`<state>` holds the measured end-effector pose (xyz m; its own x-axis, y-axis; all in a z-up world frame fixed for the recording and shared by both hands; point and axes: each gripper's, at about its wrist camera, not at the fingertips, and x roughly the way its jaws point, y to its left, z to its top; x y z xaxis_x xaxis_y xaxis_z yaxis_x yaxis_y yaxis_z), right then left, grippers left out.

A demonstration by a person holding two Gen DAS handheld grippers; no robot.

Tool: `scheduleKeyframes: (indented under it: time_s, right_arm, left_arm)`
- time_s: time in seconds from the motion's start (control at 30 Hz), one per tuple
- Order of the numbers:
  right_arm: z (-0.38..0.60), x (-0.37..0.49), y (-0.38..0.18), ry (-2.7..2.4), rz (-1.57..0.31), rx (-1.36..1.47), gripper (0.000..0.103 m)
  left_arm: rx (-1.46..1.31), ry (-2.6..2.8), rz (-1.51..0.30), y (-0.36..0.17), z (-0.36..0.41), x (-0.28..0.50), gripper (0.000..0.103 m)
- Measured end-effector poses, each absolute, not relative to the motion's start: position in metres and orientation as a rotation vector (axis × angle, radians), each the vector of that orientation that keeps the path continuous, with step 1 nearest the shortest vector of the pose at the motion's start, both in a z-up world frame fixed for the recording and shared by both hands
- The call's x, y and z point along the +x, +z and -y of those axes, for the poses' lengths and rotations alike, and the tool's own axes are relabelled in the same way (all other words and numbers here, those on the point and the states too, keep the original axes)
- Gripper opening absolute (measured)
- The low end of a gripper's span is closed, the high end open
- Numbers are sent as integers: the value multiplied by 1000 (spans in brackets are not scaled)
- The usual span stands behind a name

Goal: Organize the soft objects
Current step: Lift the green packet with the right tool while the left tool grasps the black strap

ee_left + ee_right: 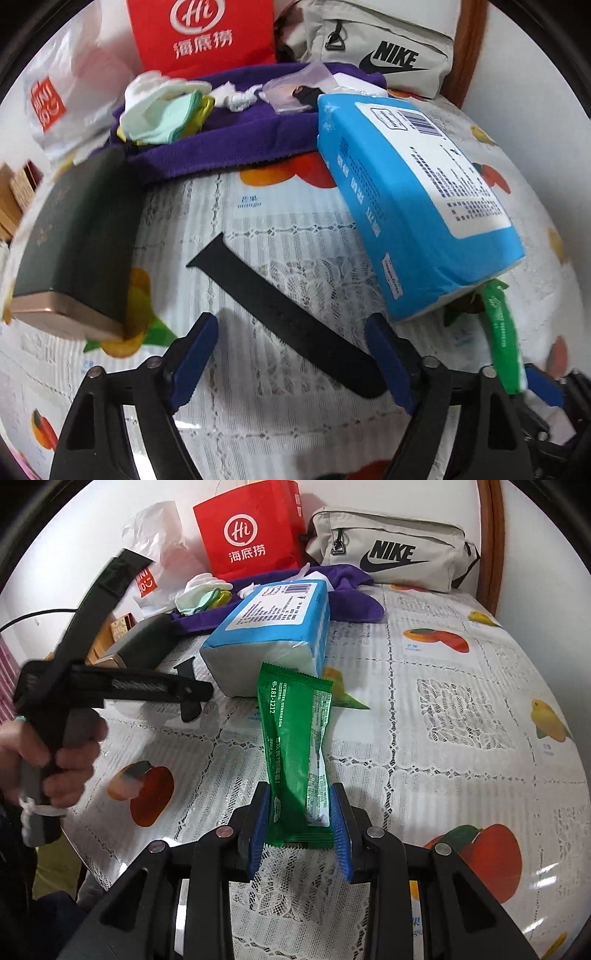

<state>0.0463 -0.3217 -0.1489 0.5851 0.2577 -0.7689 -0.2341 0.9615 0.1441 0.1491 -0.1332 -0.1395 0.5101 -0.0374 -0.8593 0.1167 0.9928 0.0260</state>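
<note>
A black strap (258, 288) lies flat on the tablecloth, its near end between the fingers of my left gripper (290, 325). That gripper is open and its blue pads stand clear of the strap on both sides. My right gripper (300, 794) is shut on a green packet (291, 738), which sticks forward and touches the table by a blue tissue pack (273, 627). In the left wrist view, the tissue pack (413, 206) sits right of the strap, and the green packet (502, 343) shows beneath its corner. A purple towel (236, 144) at the back carries pale folded cloths (159, 114).
A dark green box (77, 236) with a gold edge lies left of the strap. A red paper bag (203, 33), a white plastic bag (55, 103) and a beige Nike pouch (388, 48) line the back. A hand (70, 760) holds the left gripper's handle.
</note>
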Motion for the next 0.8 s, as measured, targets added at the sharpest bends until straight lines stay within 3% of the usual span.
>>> scheduleKeyframes:
  time_s: [0.33, 0.53, 0.63, 0.7, 0.8]
  right_arm:
    - [318, 43, -149, 281, -902, 29, 33]
    - [311, 41, -149, 287, -909, 25, 35]
    - [306, 41, -150, 280, -913, -4, 40]
    - [303, 42, -149, 264, -916, -27, 45]
    - [303, 46, -149, 248, -910, -38, 47]
  left_arm:
    - [33, -48, -1049, -139, 88, 129, 86]
    - [39, -129, -1027, -138, 89, 129, 75]
    - [69, -144, -995, -139, 100, 139, 51]
    - [81, -159, -982, -139, 105, 143, 22]
    - [95, -175, -968, -139, 106, 142, 21]
